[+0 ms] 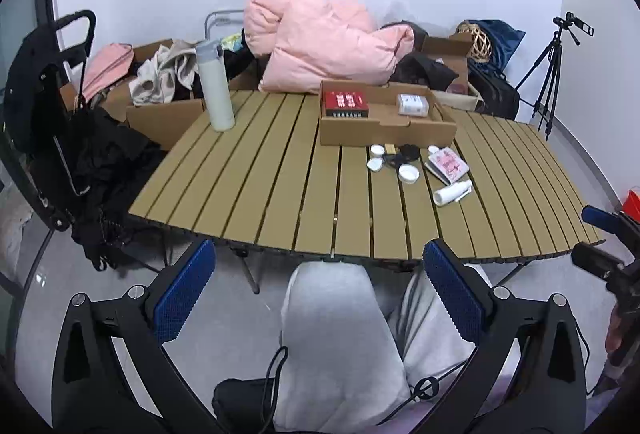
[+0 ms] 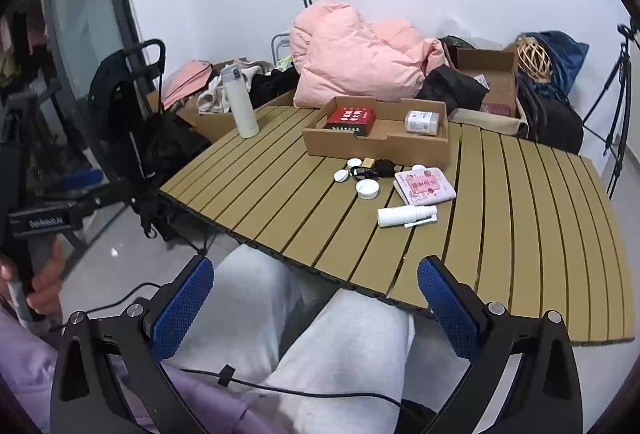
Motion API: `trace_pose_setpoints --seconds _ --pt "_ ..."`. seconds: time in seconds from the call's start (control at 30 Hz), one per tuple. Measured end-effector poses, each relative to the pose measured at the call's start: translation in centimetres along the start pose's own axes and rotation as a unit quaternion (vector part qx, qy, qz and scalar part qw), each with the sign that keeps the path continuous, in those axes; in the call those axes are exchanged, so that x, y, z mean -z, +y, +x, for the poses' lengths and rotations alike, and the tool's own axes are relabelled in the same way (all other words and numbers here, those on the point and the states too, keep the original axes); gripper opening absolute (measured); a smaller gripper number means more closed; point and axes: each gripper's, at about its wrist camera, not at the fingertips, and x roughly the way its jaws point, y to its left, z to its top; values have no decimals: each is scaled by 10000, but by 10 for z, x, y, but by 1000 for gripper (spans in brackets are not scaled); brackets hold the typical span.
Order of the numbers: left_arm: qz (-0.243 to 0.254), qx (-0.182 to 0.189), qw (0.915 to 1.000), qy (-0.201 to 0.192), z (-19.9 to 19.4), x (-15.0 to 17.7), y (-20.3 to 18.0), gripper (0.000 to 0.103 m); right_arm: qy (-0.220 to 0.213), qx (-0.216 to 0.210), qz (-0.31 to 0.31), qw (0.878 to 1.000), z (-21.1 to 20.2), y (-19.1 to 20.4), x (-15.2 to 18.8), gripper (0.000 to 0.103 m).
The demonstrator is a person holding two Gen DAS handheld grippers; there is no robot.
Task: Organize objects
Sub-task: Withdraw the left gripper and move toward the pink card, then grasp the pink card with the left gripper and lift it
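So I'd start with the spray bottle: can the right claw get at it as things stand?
Probably yes: the right claw is open, the spray bottle lies apart from the pink booklet, nothing between.

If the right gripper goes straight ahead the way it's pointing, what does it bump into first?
Probably the near edge of the tan slatted table; the open right gripper hovers over grey-trousered knees. If it clears the edge, the white spray bottle lying there comes next. Depth is unclear.

Cluttered home room (bedding (image 1: 320, 42), bags (image 1: 108, 68))
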Motion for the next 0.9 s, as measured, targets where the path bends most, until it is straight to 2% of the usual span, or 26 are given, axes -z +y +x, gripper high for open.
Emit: trace_pose_setpoints --seconds 0.13,0.3,0.4,0.47,0.5,0.53,0.57,0.6,0.63,0.67,0.77,0.83,0.9 --pt "147 90 9996 230 21 5 -8 103 -29 -62 105 9999 3 -7 2 103" --pt "199 447 9977 474 57 1 -20 103 261 106 156 9995 28 -24 8 102" --pt "259 770 9957 451 97 -18 -41 103 398 153 305 9986 49 -55 4 90" --pt "189 1070 9922 609 130 -33 -61 101 504 185 303 9981 65 -78 -5 83" --pt "87 1160 9904 746 146 -40 -71 100 563 250 231 9978 75 -91 -12 75" --pt "-15 1242 9884 870 162 -47 -84 93 608 254 160 9977 84 -102 -19 64" --pt "-51 1390 9859 935 179 -57 -102 86 671 214 99 9975 96 -114 -27 61" --pt "-48 1442 9851 938 189 -61 -113 85 747 229 72 9969 111 -128 -35 56" --pt "-61 1486 9845 927 201 -67 -125 78 799 269 37 9964 123 -138 -42 53" --pt "-146 1535 9831 984 219 -73 -140 66 875 317 -13 9957 138 -148 -50 52" --pt "-432 1591 9755 1459 271 -80 -163 46 1177 284 -5 9926 188 -180 -68 45" --pt "-528 1491 9730 1680 296 -79 -170 38 1364 293 -52 9902 222 -196 -74 43" --pt "-540 1427 9700 1891 320 -76 -179 38 1532 193 -15 9880 253 -210 -78 43"
